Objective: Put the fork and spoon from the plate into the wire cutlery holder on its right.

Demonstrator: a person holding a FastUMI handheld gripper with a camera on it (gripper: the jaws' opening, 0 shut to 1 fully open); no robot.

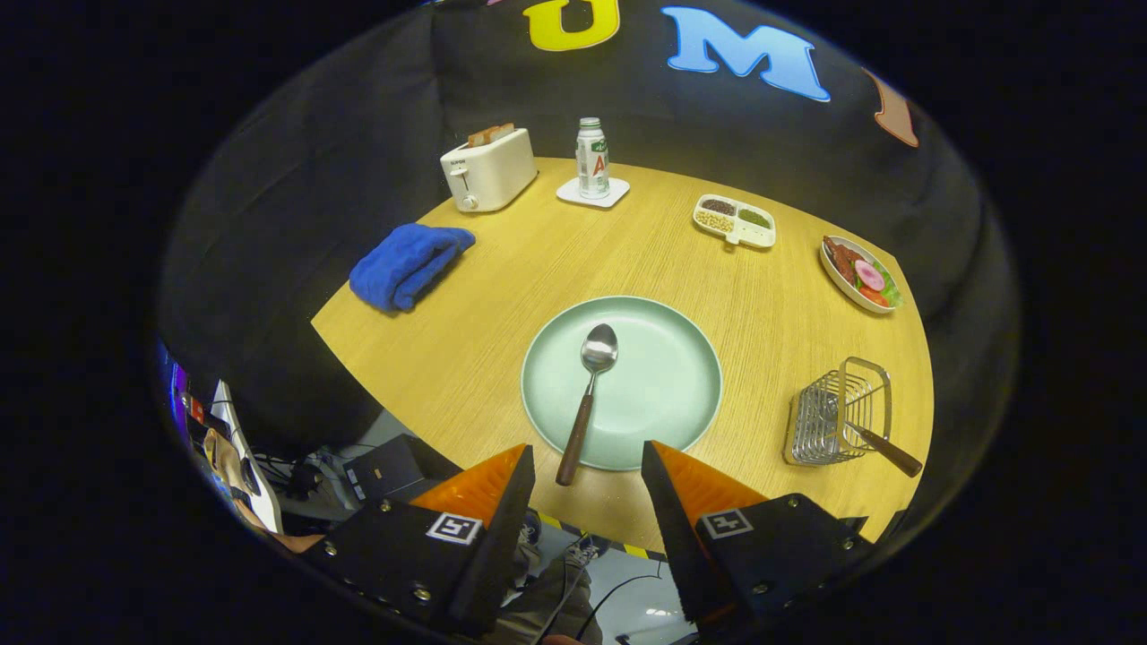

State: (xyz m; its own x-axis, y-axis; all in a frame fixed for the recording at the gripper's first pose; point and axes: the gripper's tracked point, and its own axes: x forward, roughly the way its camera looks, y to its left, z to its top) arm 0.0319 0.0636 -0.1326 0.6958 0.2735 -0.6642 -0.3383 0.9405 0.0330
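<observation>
Fork point(883, 445) sits in the holder point(838, 414); bring your open, empty gripper point(587, 466) down onto the spoon point(587, 394) handle.

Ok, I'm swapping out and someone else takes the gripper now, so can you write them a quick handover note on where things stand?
Gripper: open, holding nothing, fingers apart just short of the plate's near rim.
Spoon: lies on the green plate, bowl near the middle, wooden handle sticking out over the near rim, its end between the fingertips.
Wire cutlery holder: right of the plate, with one wooden-handled piece already leaning in it, presumably the fork; its head is hidden.
Done: that piece is in.
Left: grasp the spoon by its handle and place it in the holder.
</observation>
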